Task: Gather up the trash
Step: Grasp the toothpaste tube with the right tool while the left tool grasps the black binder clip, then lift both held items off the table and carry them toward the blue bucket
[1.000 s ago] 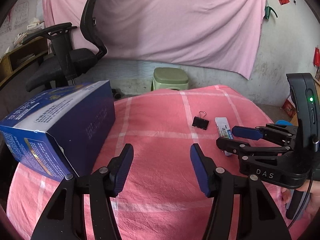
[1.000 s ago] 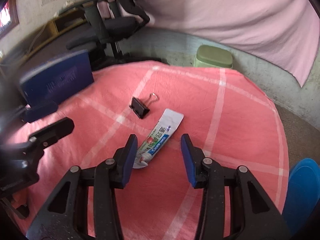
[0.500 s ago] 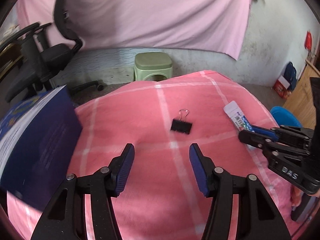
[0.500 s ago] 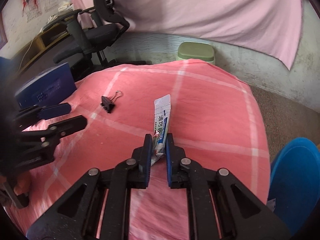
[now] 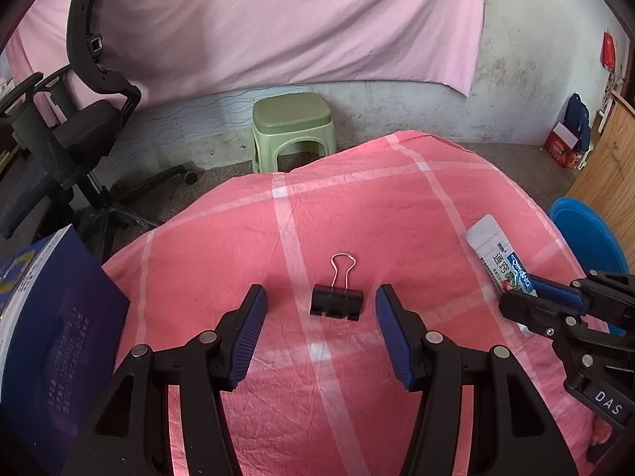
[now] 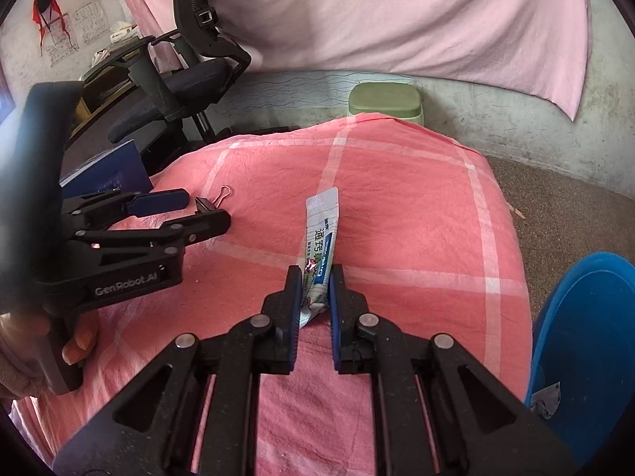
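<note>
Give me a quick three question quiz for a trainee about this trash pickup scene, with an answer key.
1. True or false: the right gripper is shut on the toothpaste tube.
2. Multiple choice: what lies between the open fingers of the left gripper? A) binder clip B) blue box C) green stool
3. Fill in: the blue bin stands on the floor to the ____ of the table, as the right wrist view shows it.

Key: 1 true. 2 A, the binder clip. 3 right.
</note>
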`<state>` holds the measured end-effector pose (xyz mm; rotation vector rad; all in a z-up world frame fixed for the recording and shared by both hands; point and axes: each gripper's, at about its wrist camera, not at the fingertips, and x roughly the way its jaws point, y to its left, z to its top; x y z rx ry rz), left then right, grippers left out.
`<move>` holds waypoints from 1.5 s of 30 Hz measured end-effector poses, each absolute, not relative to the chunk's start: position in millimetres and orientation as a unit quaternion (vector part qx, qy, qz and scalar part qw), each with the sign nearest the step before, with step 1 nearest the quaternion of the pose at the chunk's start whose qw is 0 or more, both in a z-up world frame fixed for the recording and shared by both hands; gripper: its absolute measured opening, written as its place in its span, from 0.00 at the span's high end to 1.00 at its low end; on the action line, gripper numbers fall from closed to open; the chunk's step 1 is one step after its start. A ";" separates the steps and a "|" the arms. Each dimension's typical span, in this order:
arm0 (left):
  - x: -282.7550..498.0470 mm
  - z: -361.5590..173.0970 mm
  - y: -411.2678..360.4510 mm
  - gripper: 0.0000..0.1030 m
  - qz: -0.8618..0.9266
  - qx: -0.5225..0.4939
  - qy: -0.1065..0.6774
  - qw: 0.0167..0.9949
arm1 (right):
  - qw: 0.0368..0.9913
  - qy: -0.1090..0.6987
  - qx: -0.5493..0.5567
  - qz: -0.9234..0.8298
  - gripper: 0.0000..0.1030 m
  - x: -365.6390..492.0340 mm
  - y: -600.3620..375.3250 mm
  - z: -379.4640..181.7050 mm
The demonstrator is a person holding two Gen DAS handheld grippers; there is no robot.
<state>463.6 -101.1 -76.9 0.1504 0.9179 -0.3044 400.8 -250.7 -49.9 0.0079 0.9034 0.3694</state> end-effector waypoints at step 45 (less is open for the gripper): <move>294.7 78.5 -195.1 0.79 -0.189 0.004 0.096 0.977 | 0.993 0.056 0.051 0.087 0.66 246.3 -355.6 71.7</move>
